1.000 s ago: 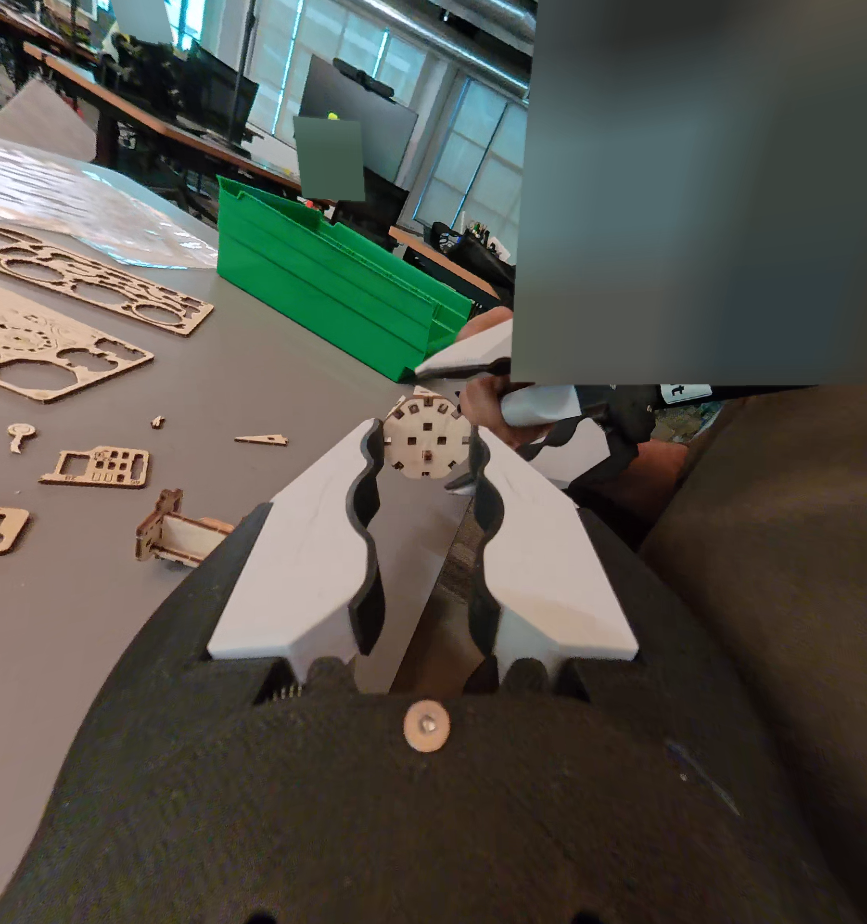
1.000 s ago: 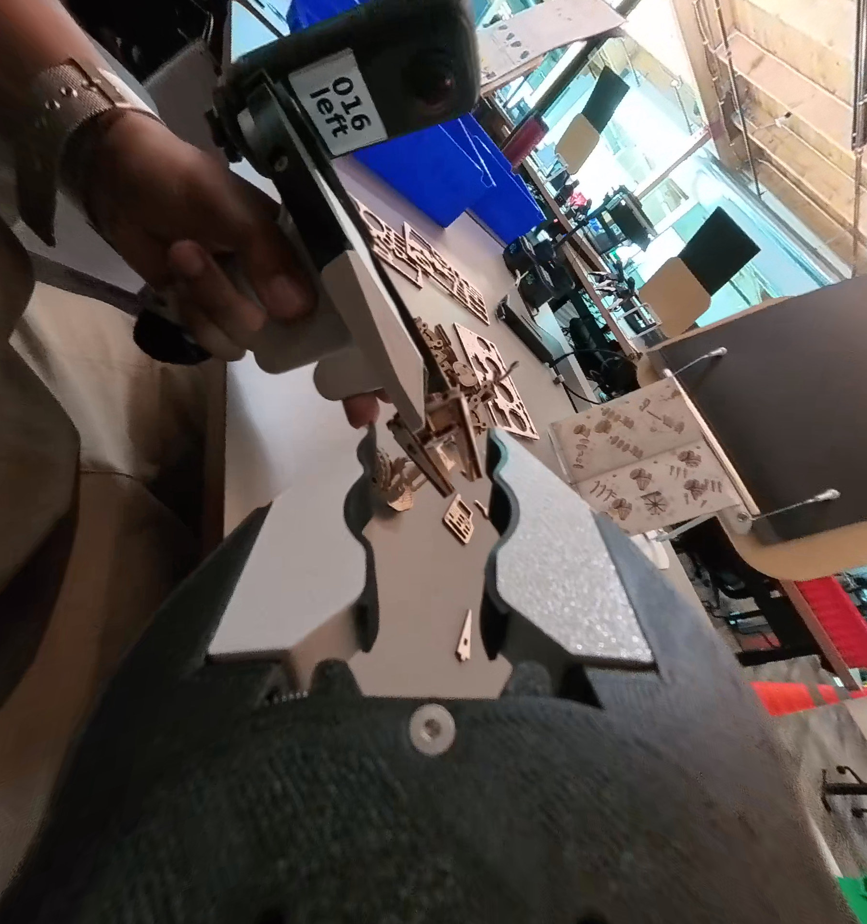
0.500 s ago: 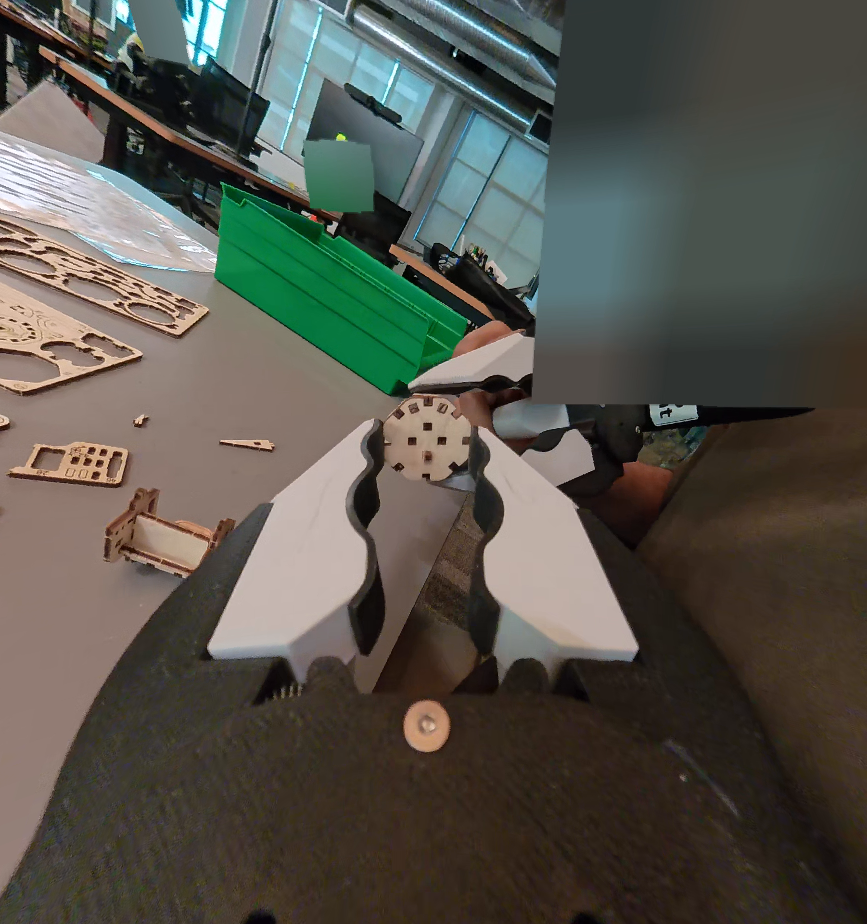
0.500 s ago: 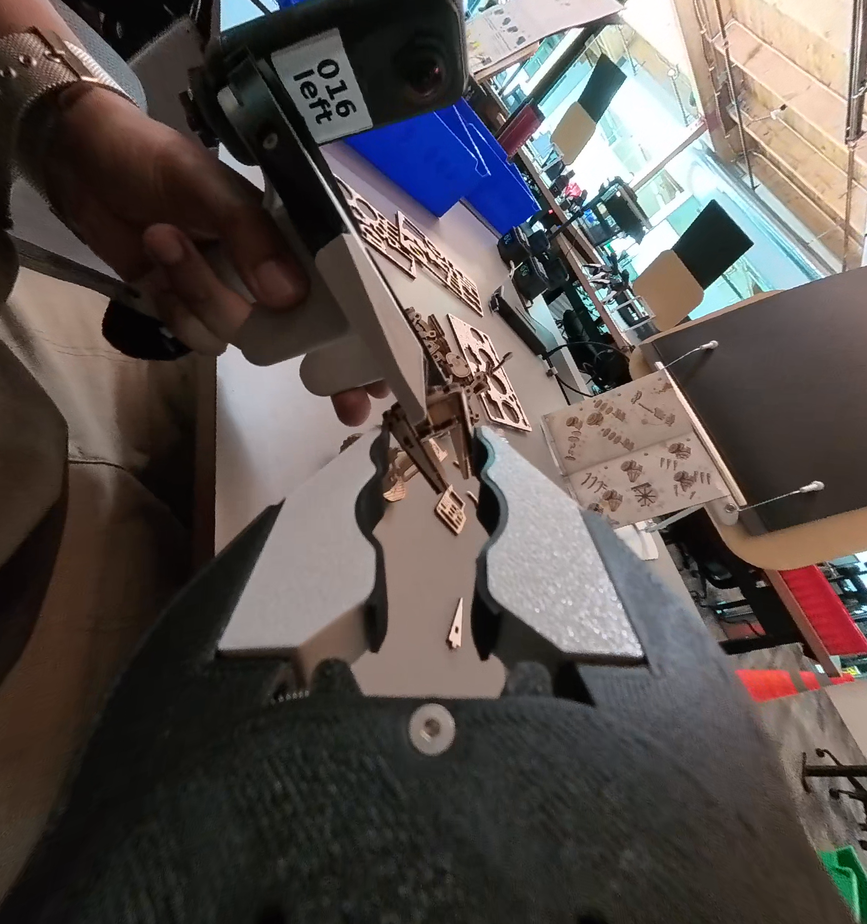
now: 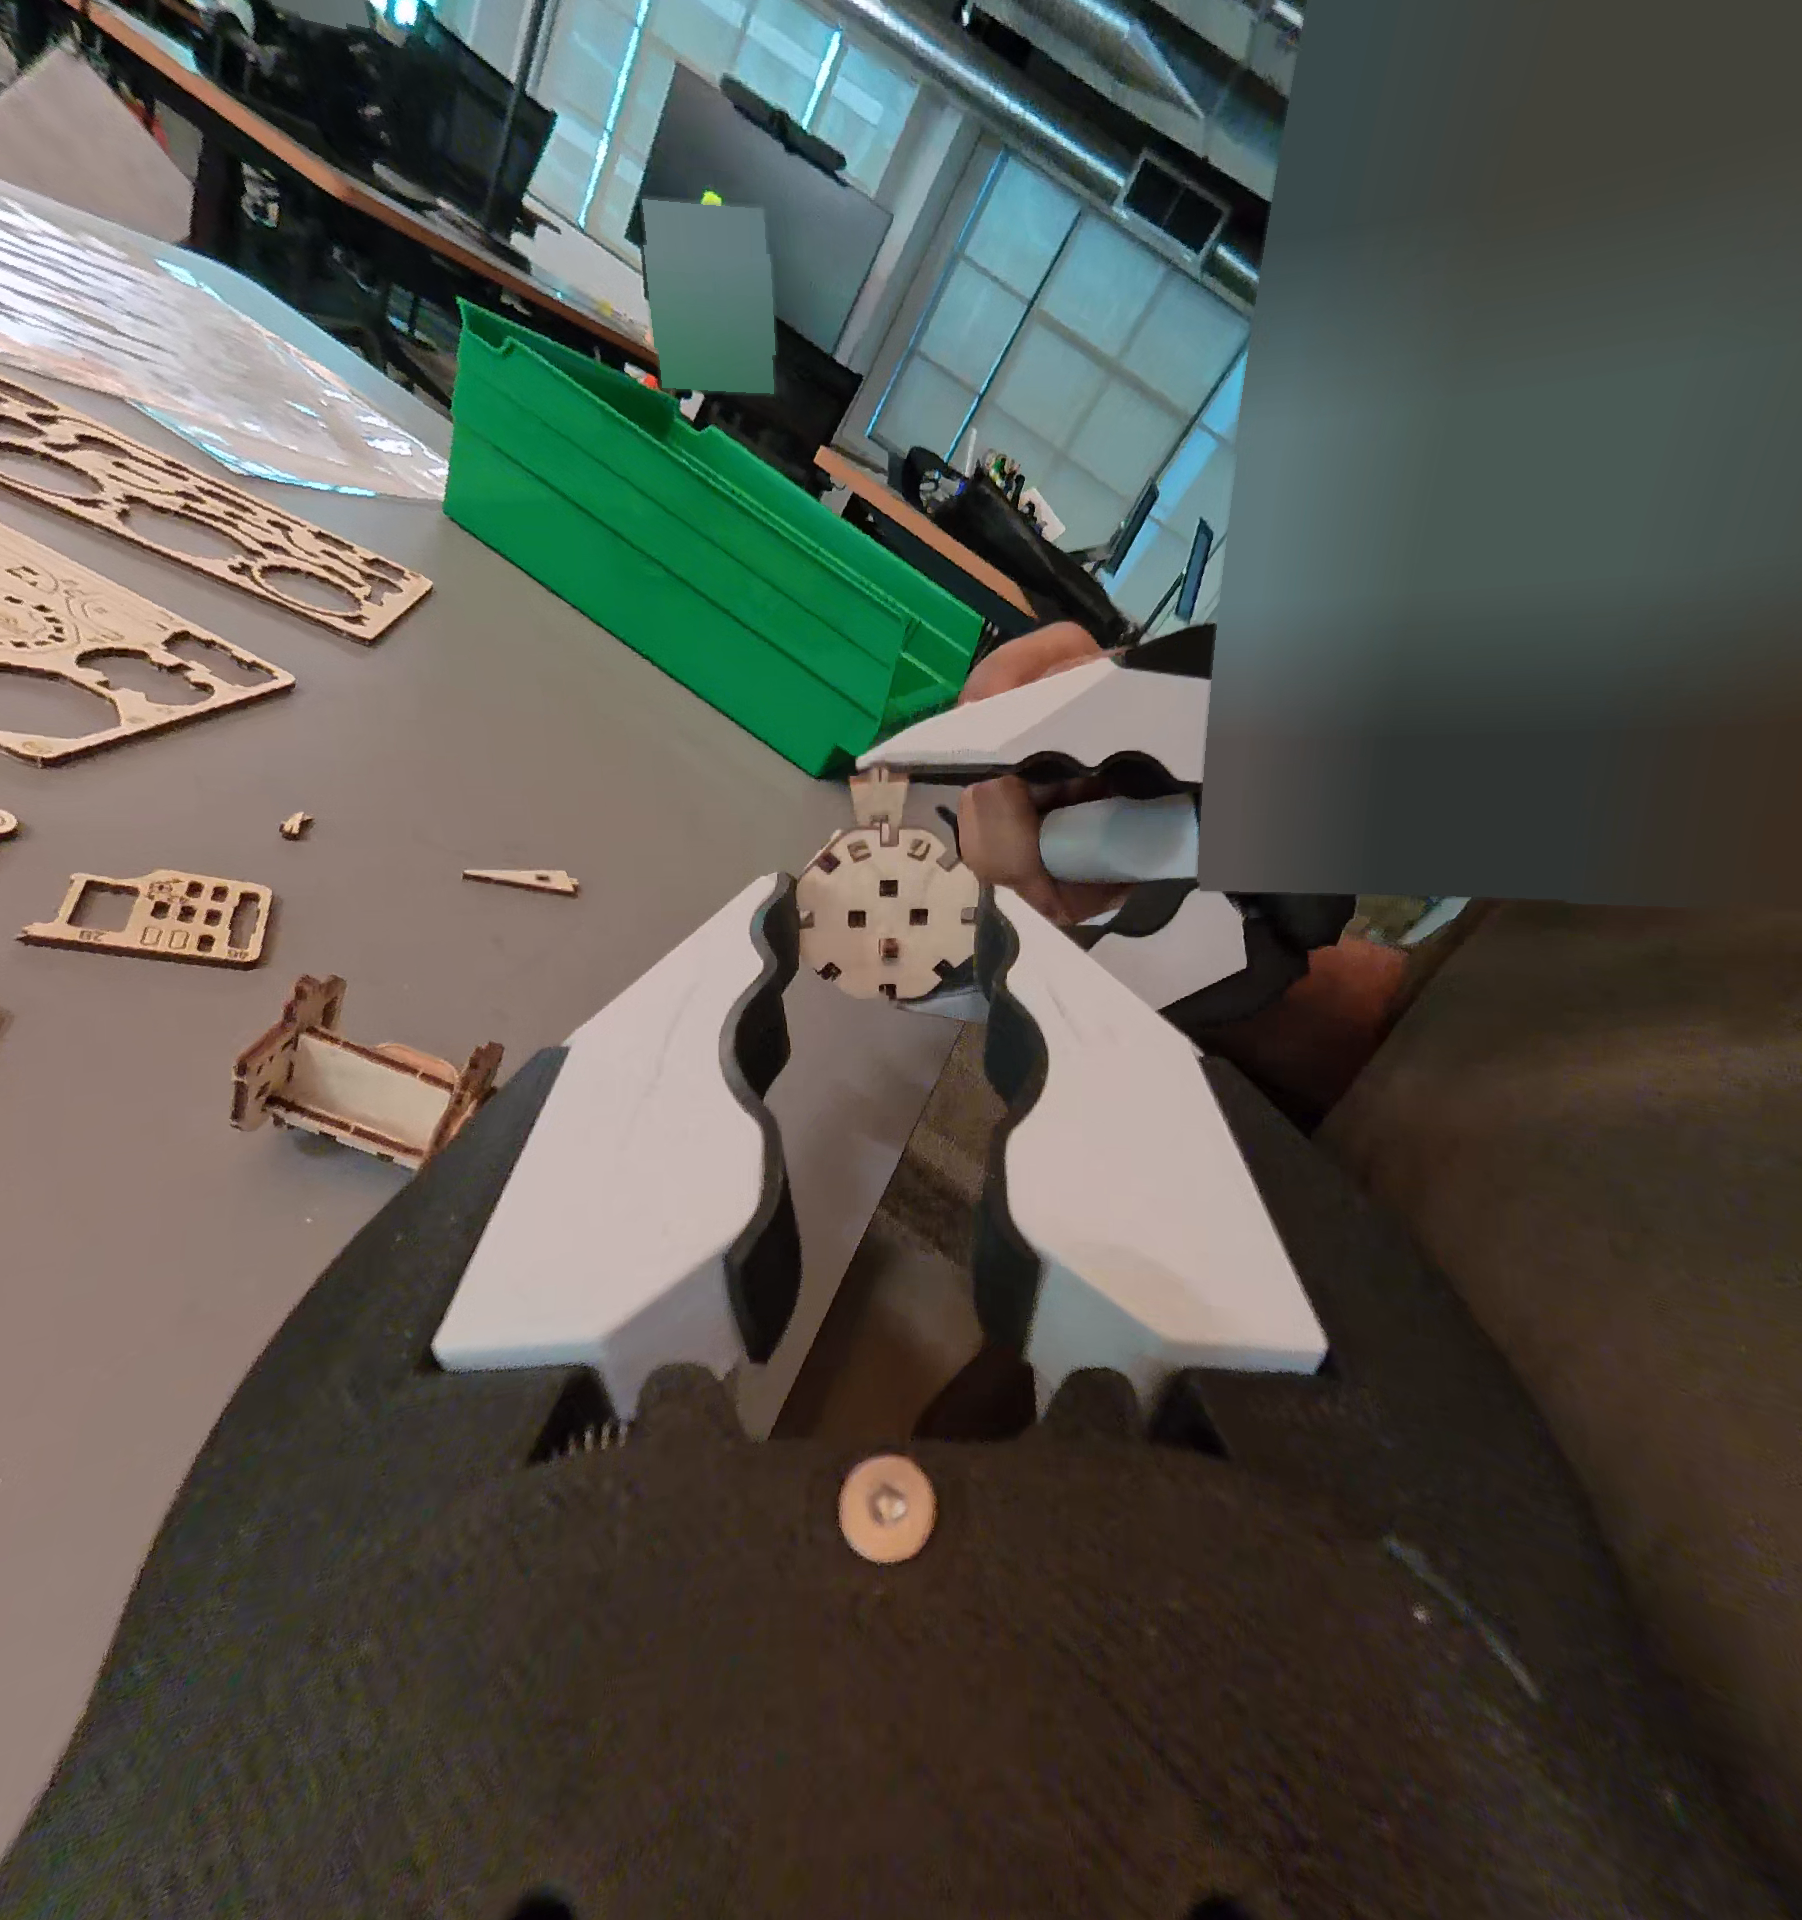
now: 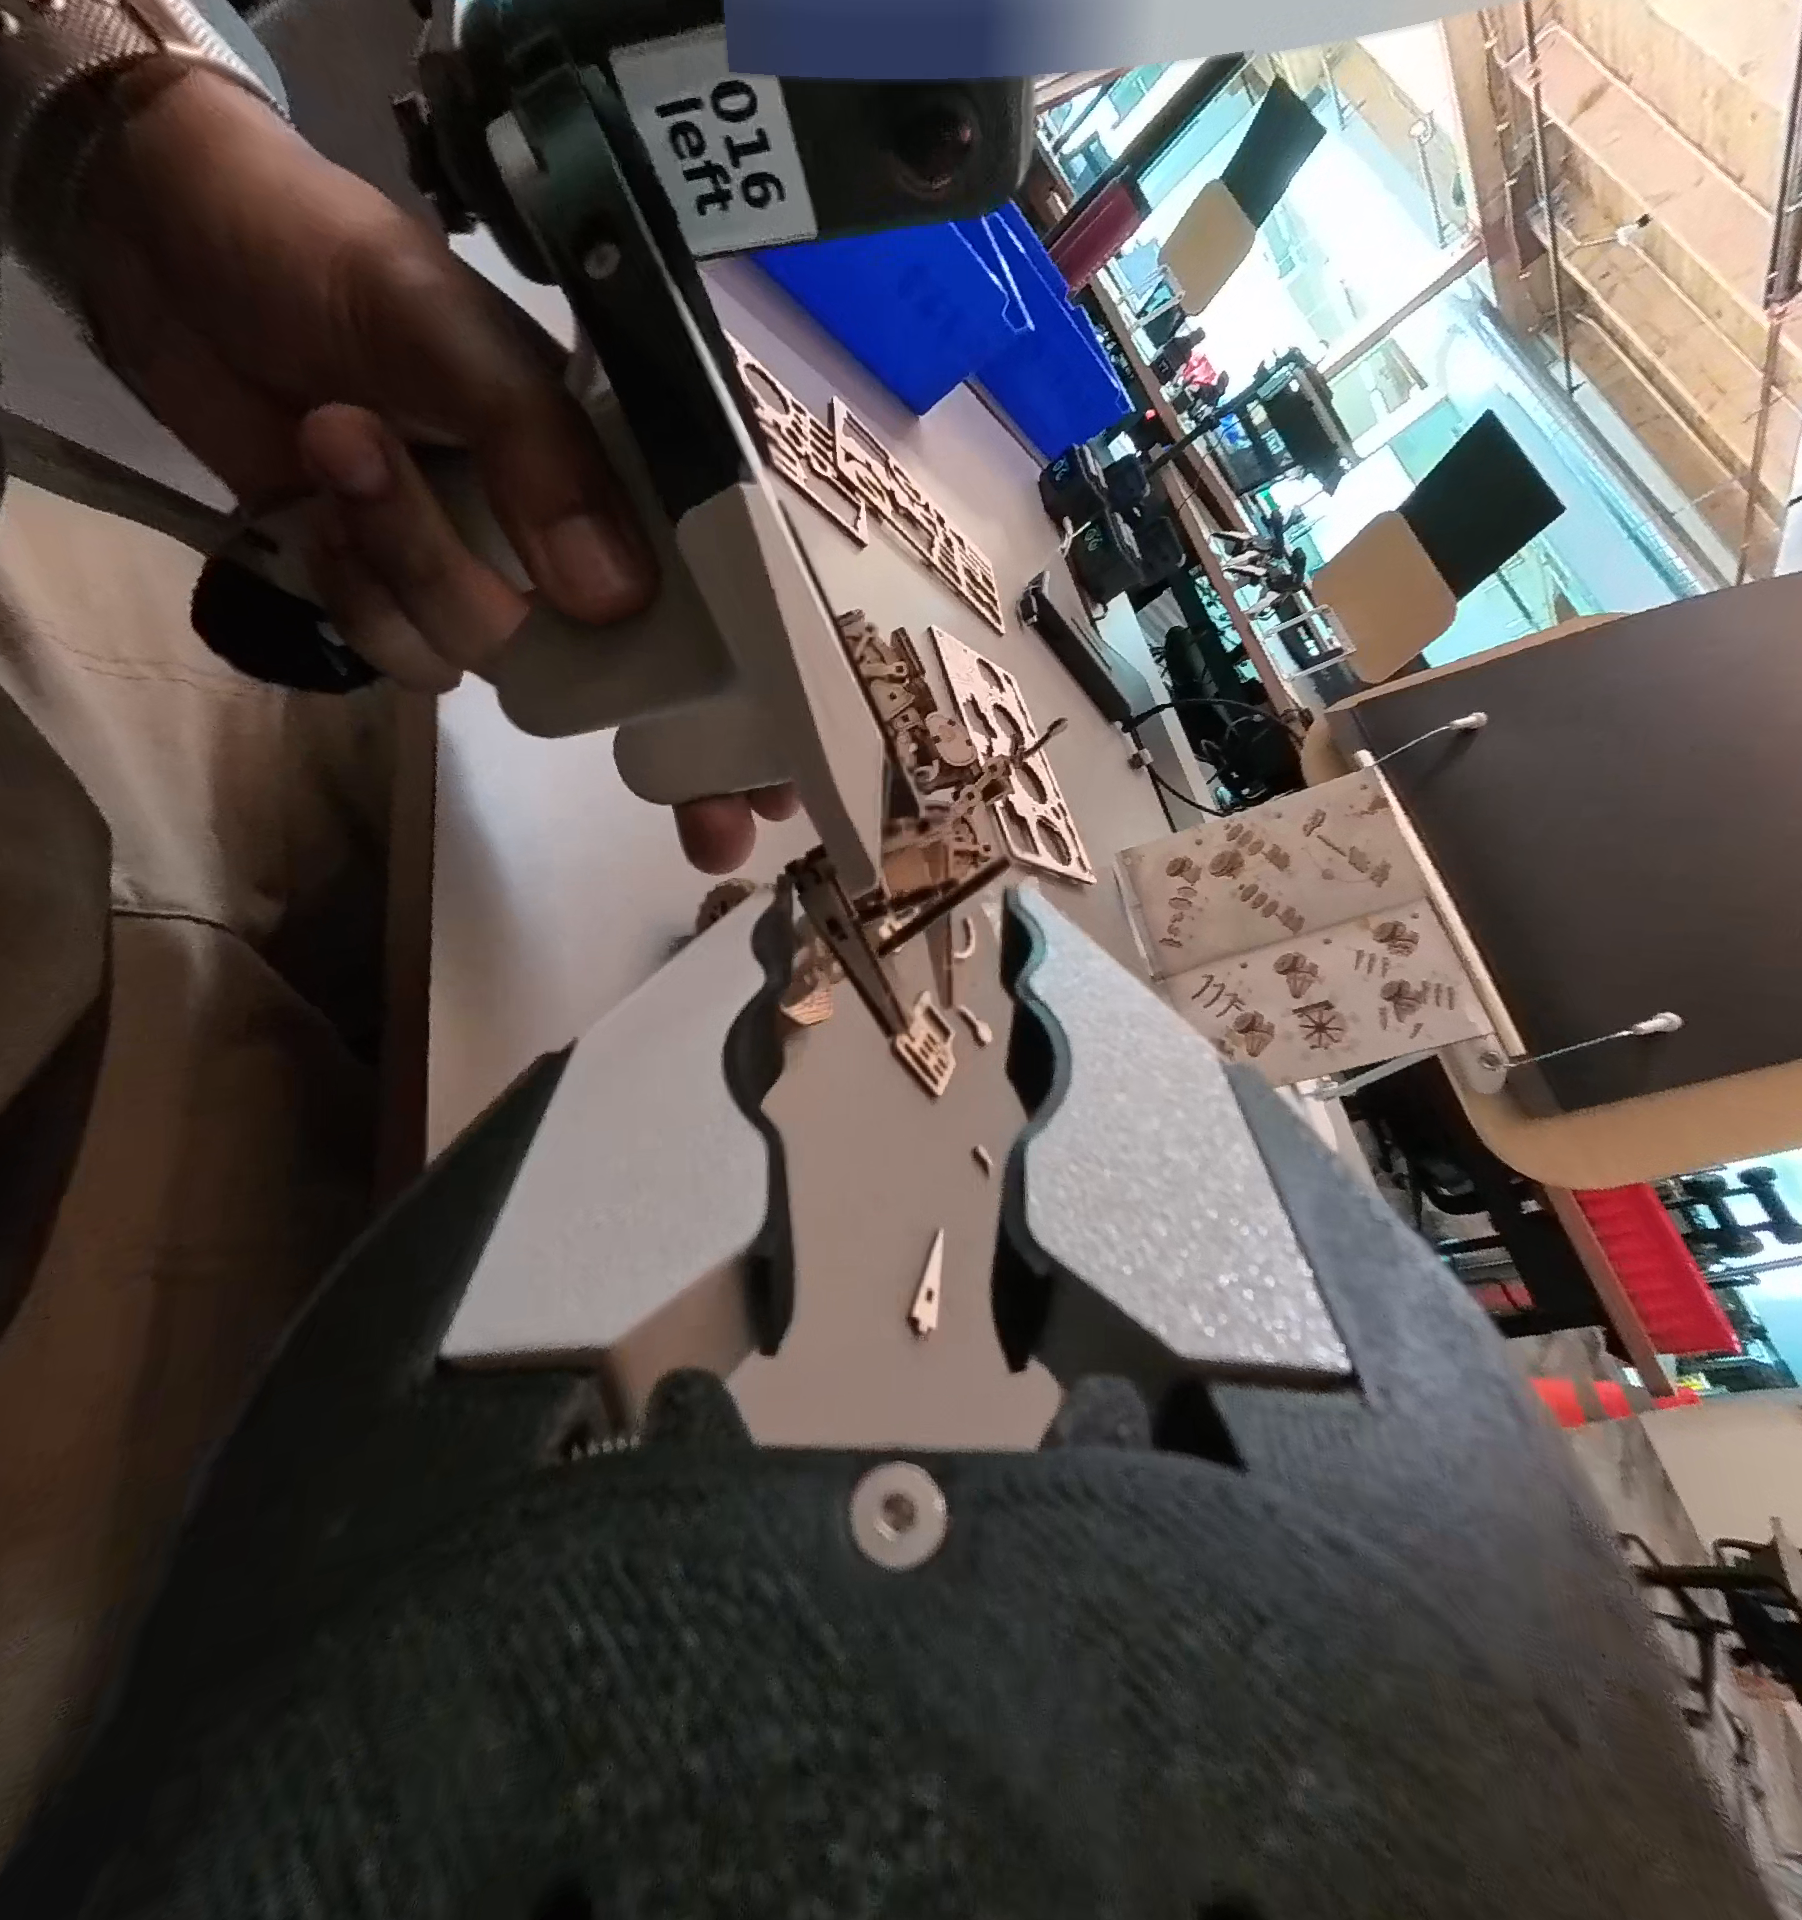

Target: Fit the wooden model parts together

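My left gripper (image 5: 881, 914) is shut on a round wooden disc (image 5: 886, 945) with square holes, held by its edges at the fingertips above the near table edge. A small notched wooden piece (image 5: 881, 800) stands on the disc's top rim, under the tip of my right gripper's upper finger (image 5: 1042, 712). In the right wrist view my right gripper (image 6: 897, 909) has its jaws apart. The disc (image 6: 855, 966) shows edge-on between them as a dark strip, below the left gripper's finger (image 6: 772, 665). A small pale piece (image 6: 809, 1003) lies against my right gripper's left pad.
A green bin (image 5: 668, 561) stands at the back. Cut-out wooden sheets (image 5: 180, 530), a small box assembly (image 5: 357, 1081) and loose parts (image 5: 159, 920) lie on the grey table (image 5: 564, 727). Blue bins (image 6: 928, 312), a parts pile (image 6: 938, 790) and an instruction sheet (image 6: 1302, 935) lie farther off. Left and right tips are no more than a few centimetres apart.
The right gripper has come in over the disc, and the small piece now sits on its top rim. The right jaws narrowed, then widened. The left gripper kept hold of the disc.
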A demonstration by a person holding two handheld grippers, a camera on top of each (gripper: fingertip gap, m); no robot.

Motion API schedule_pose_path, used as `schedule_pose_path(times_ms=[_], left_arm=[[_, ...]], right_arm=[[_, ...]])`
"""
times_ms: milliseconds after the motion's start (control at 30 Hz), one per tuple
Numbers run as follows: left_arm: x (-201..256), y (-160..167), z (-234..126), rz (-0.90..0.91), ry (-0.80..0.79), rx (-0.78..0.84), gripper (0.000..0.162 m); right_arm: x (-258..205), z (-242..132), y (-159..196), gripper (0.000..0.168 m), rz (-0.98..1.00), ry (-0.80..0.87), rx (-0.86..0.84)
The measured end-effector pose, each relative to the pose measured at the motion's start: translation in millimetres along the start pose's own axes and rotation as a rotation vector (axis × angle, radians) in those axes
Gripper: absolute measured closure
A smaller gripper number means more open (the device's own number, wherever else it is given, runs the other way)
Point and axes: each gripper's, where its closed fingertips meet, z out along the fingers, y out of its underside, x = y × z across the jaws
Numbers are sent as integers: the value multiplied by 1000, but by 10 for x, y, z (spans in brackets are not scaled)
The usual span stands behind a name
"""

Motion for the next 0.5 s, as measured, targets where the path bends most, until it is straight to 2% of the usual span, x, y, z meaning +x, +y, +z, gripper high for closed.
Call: schedule_pose_path(times_ms=[267, 500], left_arm=[[-13, 125, 39, -50, -1, -90, 132], [-13, 114, 35, -69, 2, -70, 132]], right_arm=[[-124, 5, 55, 135, -27, -52, -12], [-127, 6, 54, 136, -1, -69, -16]])
